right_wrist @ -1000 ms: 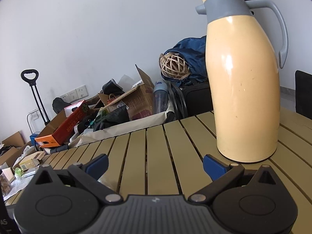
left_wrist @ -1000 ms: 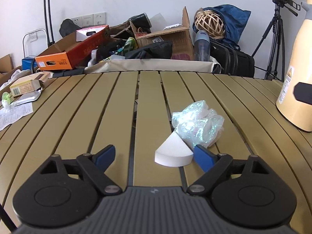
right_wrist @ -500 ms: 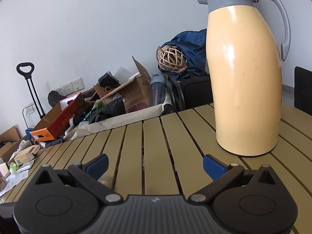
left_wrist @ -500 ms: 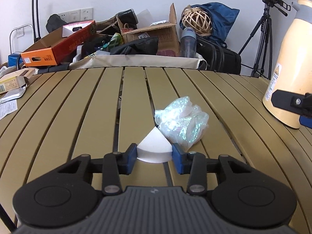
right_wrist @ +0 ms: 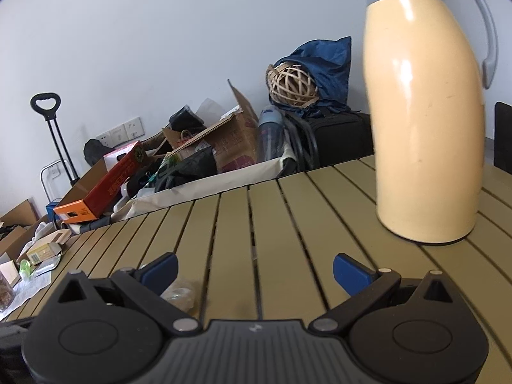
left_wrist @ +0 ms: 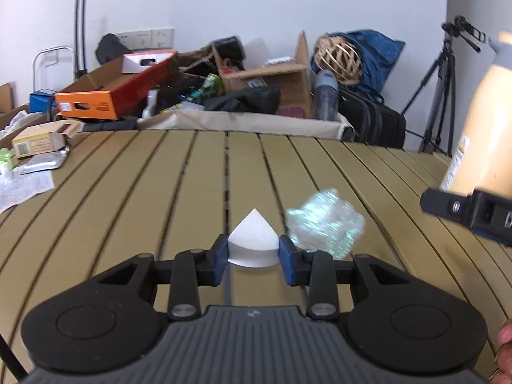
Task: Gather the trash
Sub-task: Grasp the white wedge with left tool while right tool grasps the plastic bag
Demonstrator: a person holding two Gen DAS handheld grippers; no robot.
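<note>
My left gripper (left_wrist: pixel 253 255) is shut on a white wedge-shaped foam piece (left_wrist: pixel 252 241), its blue pads pressed against both flat sides just above the slatted table (left_wrist: pixel 134 198). A crumpled clear plastic wrapper (left_wrist: pixel 324 227) lies on the table right behind the gripper's right finger. In the right wrist view, my right gripper (right_wrist: pixel 254 270) stands open over the table with nothing between its fingers; the same plastic wrapper (right_wrist: pixel 180 295) peeks out beside its left finger. The right gripper's black finger (left_wrist: pixel 467 209) shows at the right edge of the left wrist view.
A tall cream thermos jug (right_wrist: pixel 425 121) stands on the table to the right. Papers and small boxes (left_wrist: pixel 38 147) lie at the table's left edge. Beyond the far edge sits a bin of clutter (left_wrist: pixel 224 96), a tripod (left_wrist: pixel 444 96) and a trolley handle (left_wrist: pixel 80 16).
The left gripper's jaws went from wide open to shut on the white foam wedge and have lifted it slightly. The right gripper drifted sideways, staying open.
</note>
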